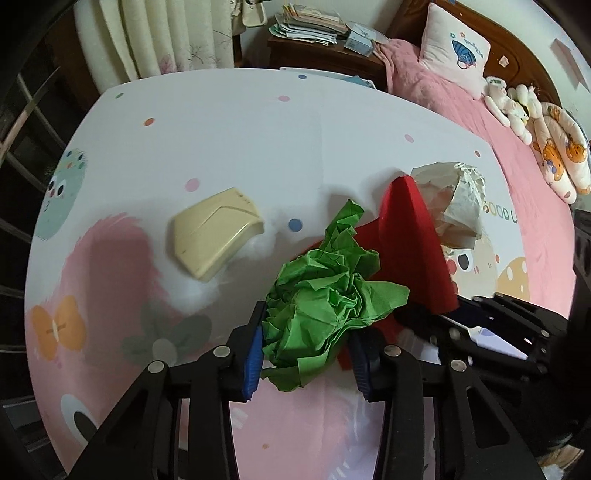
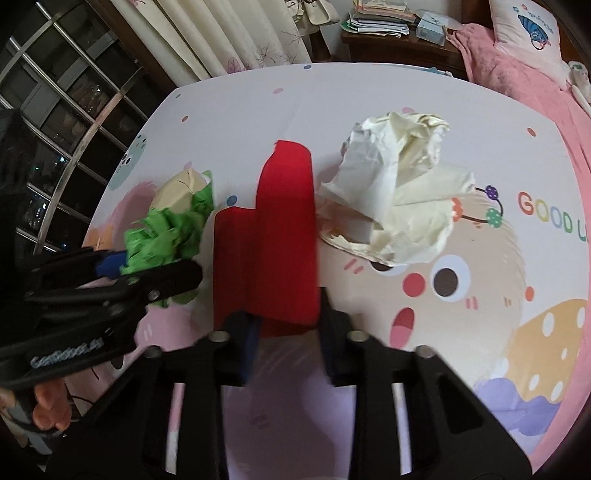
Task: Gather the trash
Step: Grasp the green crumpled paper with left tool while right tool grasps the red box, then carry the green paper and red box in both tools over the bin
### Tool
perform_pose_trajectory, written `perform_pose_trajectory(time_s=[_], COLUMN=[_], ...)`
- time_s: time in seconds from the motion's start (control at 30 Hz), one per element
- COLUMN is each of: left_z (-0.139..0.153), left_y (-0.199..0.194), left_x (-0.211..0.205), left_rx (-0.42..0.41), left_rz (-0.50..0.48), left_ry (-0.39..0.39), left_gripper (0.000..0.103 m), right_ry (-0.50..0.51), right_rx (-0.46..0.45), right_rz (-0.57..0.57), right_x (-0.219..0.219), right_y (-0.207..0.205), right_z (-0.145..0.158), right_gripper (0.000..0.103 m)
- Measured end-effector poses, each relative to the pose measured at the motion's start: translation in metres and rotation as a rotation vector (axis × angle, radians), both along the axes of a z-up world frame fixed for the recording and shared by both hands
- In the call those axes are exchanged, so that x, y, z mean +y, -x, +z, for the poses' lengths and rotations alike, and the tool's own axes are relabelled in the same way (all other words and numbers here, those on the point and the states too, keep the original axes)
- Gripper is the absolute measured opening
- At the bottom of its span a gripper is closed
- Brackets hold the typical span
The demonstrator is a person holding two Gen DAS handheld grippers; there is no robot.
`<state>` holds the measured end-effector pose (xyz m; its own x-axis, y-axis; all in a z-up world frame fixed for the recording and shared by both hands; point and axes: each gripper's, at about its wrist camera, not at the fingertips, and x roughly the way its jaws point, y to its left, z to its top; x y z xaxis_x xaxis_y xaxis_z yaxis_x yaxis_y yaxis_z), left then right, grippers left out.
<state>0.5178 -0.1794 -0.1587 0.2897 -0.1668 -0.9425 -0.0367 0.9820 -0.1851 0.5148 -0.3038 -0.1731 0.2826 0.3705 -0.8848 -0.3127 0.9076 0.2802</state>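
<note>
A crumpled green paper ball lies on the cartoon-print tablecloth, and my left gripper is shut on its near end, blue pads pressing both sides. Just right of it stands a folded red paper; my right gripper is closed around its near edge, pointing steeply down. A crumpled off-white paper rests beyond the red one to the right. The left gripper shows at the left of the right wrist view, a hand under it.
A cream plastic box sits on the cloth left of the green ball. A pink bed with pillows and soft toys borders the table's right side. A wooden nightstand piled with papers and a curtain stand behind.
</note>
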Motion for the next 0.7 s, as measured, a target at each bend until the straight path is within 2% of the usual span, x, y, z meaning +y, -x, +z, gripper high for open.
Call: perform_pose_trajectory(time_s=[0.03,0.17,0.43,0.7], left_z=[0.002,0.014,0.042,0.085], left_y=[0.004,0.024,0.073,0.147], left_x=[0.001,0.014,0.027,0.051], left_rx=[-0.004,-0.022,-0.063,-0.118], left_rz=[0.006,0.027,0.034,0.005], left_ry=[0.002,0.012,0.006,0.001], left_gripper=[0.040,0.040,0.039,0.039], right_ry=[-0.003,-0.020,-0.053,-0.059], right_rx=[-0.002,-0.026,-0.072,-0.126], right_rz=[0.000,-0.003,0.009,0.009], right_x=[0.001,0.006,0.012,0.019], right_y=[0.001,0.010,0.048,0.122], right_z=[0.000,0.006,0.039,0.086], right_gripper=[0.006,0.001,0.000,0.000])
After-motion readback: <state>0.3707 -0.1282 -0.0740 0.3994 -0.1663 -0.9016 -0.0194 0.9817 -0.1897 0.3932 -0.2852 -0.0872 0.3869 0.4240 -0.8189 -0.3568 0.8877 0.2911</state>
